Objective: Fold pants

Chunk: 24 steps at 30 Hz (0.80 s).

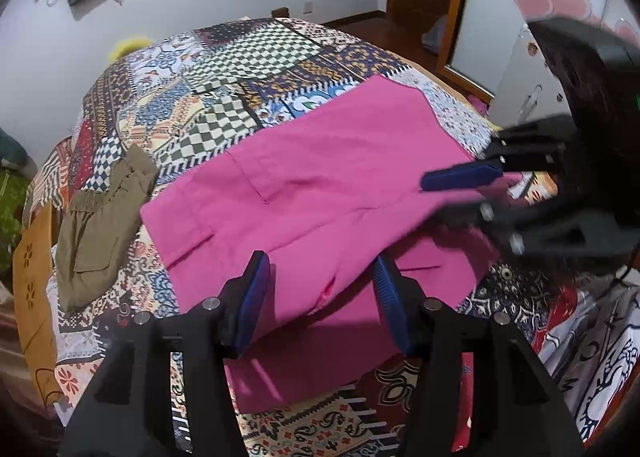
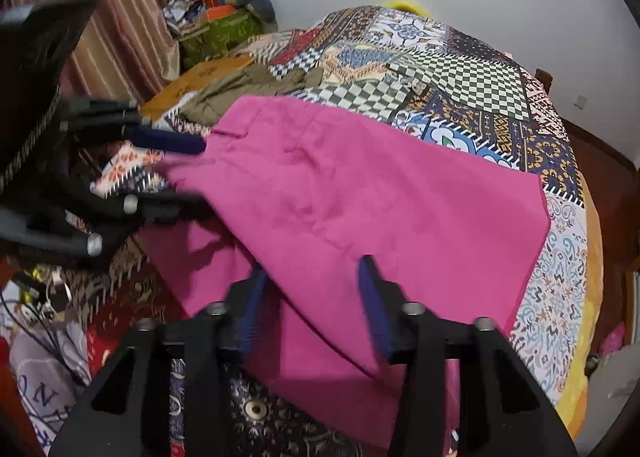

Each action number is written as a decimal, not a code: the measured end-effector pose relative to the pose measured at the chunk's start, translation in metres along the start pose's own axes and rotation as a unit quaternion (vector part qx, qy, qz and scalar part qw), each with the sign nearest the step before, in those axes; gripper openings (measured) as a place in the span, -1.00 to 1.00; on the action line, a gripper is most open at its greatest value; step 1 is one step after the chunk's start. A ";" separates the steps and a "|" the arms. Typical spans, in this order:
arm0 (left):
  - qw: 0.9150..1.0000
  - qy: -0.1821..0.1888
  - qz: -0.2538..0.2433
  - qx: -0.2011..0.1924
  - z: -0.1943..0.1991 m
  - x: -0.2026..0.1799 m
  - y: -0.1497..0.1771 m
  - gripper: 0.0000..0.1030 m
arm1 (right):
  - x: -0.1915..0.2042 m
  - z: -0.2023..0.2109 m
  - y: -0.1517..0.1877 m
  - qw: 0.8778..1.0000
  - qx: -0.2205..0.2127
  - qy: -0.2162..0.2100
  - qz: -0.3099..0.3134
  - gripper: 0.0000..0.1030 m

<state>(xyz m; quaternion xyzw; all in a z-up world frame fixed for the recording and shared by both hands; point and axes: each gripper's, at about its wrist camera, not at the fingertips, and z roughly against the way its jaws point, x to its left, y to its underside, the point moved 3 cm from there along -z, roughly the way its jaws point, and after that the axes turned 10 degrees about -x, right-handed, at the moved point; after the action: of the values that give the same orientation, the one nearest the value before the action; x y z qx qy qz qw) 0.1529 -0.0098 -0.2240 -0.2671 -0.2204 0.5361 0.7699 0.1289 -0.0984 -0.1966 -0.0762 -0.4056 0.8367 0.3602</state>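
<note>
Both my left gripper (image 1: 320, 297) and my right gripper (image 2: 310, 303) are open, holding nothing, over the near edge of the pink pants (image 1: 320, 177) lying on the bed (image 1: 240, 69); I think one fold is done; next I grab an edge.

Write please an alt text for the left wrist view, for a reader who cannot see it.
Bright pink cotton pants lie partly folded on a colourful patchwork bedspread. The open left gripper hovers above their near edge, and the right gripper reaches in from the right. Crumpled olive-green pants lie to the left.
</note>
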 end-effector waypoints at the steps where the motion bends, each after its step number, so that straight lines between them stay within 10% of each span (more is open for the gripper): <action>1: 1.000 0.003 -0.005 0.002 -0.001 -0.003 0.002 0.06 | -0.001 0.000 -0.002 1.000 -0.005 0.001 -0.001 -0.62; 7: 0.999 -0.009 -0.031 0.002 -0.010 -0.011 0.004 0.05 | 0.001 0.009 -0.007 0.999 -0.036 -0.001 0.002 -0.83; 13: 0.999 -0.025 -0.018 -0.008 -0.011 0.000 -0.001 -0.67 | 0.001 0.012 -0.008 0.999 -0.041 -0.006 0.001 -0.86; 24: 0.999 -0.018 -0.029 -0.019 0.010 -0.017 0.011 -0.76 | 0.005 0.023 0.000 0.999 -0.038 -0.015 0.008 -0.86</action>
<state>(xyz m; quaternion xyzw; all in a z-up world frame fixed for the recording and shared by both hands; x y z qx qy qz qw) 0.1335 -0.0211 -0.2244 -0.2654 -0.2524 0.5138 0.7758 0.1155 -0.1092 -0.1804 -0.0808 -0.4418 0.8246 0.3439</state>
